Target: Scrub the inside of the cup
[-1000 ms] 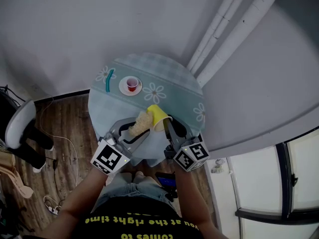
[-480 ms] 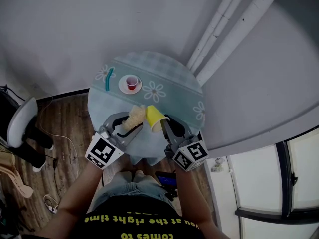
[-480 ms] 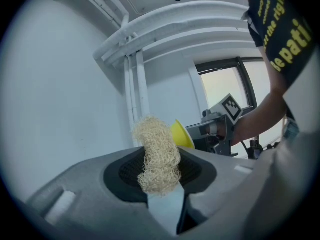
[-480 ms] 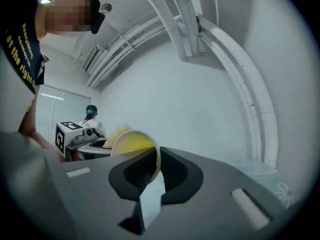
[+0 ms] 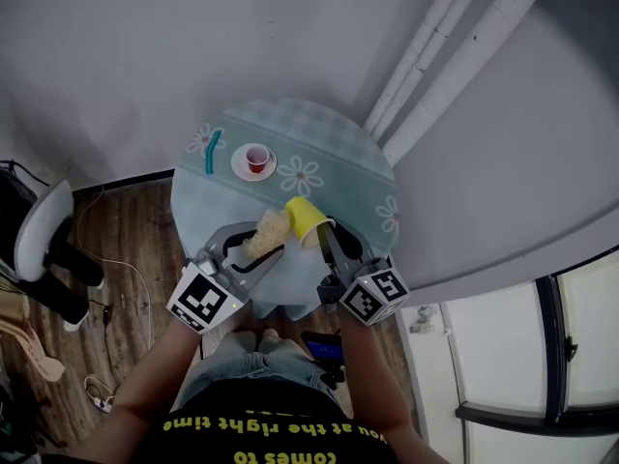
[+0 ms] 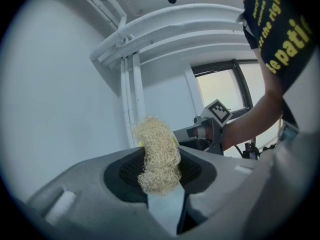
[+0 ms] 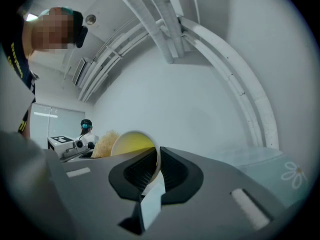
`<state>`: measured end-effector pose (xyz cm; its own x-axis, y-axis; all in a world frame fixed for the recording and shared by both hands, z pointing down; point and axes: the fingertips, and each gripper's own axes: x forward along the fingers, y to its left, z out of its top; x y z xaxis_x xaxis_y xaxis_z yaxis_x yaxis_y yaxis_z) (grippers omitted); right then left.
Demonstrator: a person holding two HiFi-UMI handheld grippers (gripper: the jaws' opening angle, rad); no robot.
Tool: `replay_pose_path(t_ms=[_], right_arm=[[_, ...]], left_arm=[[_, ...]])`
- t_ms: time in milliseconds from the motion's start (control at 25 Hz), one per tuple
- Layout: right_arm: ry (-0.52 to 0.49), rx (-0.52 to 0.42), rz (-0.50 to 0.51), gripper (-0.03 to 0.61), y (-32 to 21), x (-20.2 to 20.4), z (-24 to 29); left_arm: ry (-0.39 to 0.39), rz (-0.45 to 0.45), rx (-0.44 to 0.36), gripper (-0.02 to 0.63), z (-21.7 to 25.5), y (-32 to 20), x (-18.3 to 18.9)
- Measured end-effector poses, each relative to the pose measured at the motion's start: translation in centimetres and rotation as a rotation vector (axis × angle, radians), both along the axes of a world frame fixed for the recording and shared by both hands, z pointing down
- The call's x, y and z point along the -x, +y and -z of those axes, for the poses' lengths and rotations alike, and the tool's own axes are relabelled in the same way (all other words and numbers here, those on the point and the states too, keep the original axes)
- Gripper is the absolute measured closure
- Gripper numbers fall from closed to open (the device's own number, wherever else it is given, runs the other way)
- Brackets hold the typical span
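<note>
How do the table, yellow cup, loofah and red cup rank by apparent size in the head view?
1. table
2. yellow cup and loofah: about alike, not ranked
3. red cup

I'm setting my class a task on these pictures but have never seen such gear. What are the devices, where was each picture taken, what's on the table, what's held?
No robot here: a person holds a hand-operated claw in each hand. One picture comes from a head camera looking down; the other two from cameras riding on the claws. The left claw grips a straw-coloured fibre scrubber. The right claw pinches the wall of a yellow cup, its mouth turned toward the scrubber. Below is a round table with a daisy-print cloth, bearing a white saucer with a small red cup and a teal stick.
</note>
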<state>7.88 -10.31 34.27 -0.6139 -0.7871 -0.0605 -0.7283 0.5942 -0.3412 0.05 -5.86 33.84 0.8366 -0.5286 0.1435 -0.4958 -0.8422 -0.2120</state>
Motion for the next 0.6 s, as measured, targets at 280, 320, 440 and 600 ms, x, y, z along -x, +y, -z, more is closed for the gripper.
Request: replay_pose_path(t_ms=[280, 320, 440, 600], right_arm=[[-0.107, 0.045, 0.022, 0.554, 0.2, 0.4, 0.4], [-0.119, 0.054, 0.027, 0.554, 0.3, 0.5, 0.4], [-0.146, 0.070, 0.033, 0.554, 0.3, 0.5, 0.1], [-0.127, 0.062, 0.013, 0.554, 0.2, 0.2, 0.0]], left_arm=[[0.004, 0.049, 0.011, 0.465, -0.1, -1.5, 0.7], [0.006, 0.056, 0.014, 0.465, -0.1, -1.7, 0.8], [0.007, 0.070, 0.021, 0.465, -0.3, -2.2, 1.0], [0.003, 0.066, 0.028, 0.465, -0.7, -1.7, 0.9]])
